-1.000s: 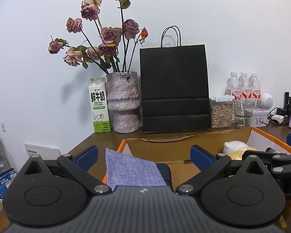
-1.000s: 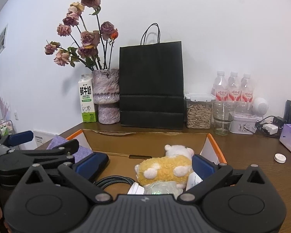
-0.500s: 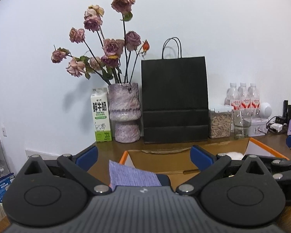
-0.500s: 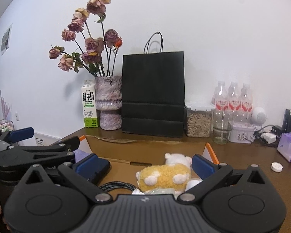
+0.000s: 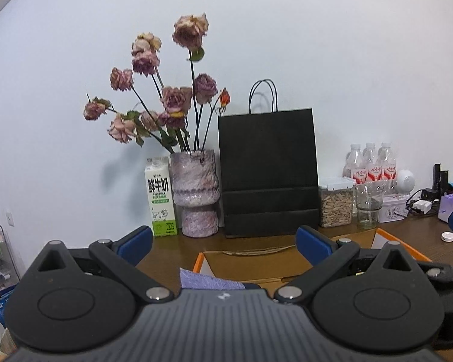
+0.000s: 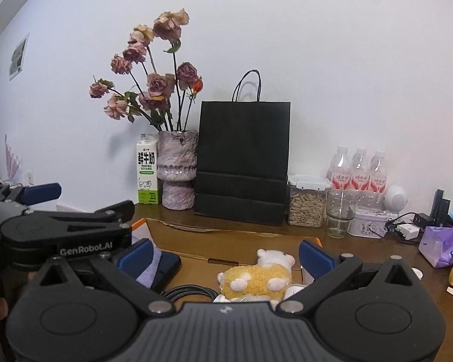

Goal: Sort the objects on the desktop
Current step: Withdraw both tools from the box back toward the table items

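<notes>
Now | left gripper [image 5: 223,242] jaws apart, empty | right gripper [image 6: 225,255] jaws apart, empty | plush [image 6: 256,277] in box [image 6: 226,241]

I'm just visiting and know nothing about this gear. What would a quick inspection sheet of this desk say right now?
Surface: brown wooden desk.
Job's things: open cardboard box holding a plush toy and a purple cloth.
Clutter: black paper bag, vase, milk carton, seed jar, bottles.
Grippers: left gripper and right gripper both open, empty.
Cables: braided cable in box.
Surroundings: white wall.
</notes>
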The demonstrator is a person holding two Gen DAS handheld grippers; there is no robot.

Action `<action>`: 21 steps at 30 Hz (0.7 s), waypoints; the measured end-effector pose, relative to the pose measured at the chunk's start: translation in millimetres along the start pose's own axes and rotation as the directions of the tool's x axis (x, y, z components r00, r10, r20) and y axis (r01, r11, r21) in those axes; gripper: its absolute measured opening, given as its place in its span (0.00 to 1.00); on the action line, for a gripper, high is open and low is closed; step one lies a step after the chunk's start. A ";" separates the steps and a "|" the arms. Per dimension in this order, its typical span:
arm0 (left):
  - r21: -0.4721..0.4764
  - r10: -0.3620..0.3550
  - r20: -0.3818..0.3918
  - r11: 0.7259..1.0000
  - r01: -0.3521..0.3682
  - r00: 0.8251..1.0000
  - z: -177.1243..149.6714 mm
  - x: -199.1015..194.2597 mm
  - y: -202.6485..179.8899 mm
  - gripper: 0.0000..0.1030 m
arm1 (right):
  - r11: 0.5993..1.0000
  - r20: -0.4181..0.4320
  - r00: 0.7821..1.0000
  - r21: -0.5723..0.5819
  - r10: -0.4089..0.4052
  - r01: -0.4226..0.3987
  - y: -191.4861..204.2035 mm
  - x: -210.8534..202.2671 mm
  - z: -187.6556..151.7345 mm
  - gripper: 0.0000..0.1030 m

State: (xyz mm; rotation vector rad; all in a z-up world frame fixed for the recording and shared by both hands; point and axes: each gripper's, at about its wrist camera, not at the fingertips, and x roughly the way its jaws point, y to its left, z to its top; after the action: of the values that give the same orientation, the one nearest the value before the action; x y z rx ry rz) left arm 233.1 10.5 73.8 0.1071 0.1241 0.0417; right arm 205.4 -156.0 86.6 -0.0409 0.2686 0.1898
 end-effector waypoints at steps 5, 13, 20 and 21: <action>0.009 0.001 0.008 1.000 -0.001 1.000 3.3 -20.5 3.5 1.00 | 1.000 0.002 1.000 -0.007 0.001 -0.001 3.7 -21.2 -3.9 1.00; 0.032 -0.019 -0.044 0.999 0.020 0.999 -13.5 -54.2 11.4 1.00 | 1.000 -0.045 0.999 -0.003 0.005 -0.005 6.0 -50.7 -27.5 1.00; 0.041 -0.033 -0.119 0.998 0.039 0.992 -38.8 -80.4 19.9 1.00 | 1.000 -0.103 0.995 0.012 0.005 -0.004 6.5 -69.0 -55.9 1.00; 0.046 -0.035 -0.131 0.998 0.042 0.991 -42.8 -83.0 20.7 1.00 | 1.000 -0.110 0.994 0.012 0.004 -0.003 6.6 -70.1 -59.2 1.00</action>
State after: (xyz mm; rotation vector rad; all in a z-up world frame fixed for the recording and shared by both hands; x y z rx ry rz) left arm 144.7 31.5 43.9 0.1509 0.2575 0.0073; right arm 122.4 -166.1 48.3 -0.0390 0.3798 0.1897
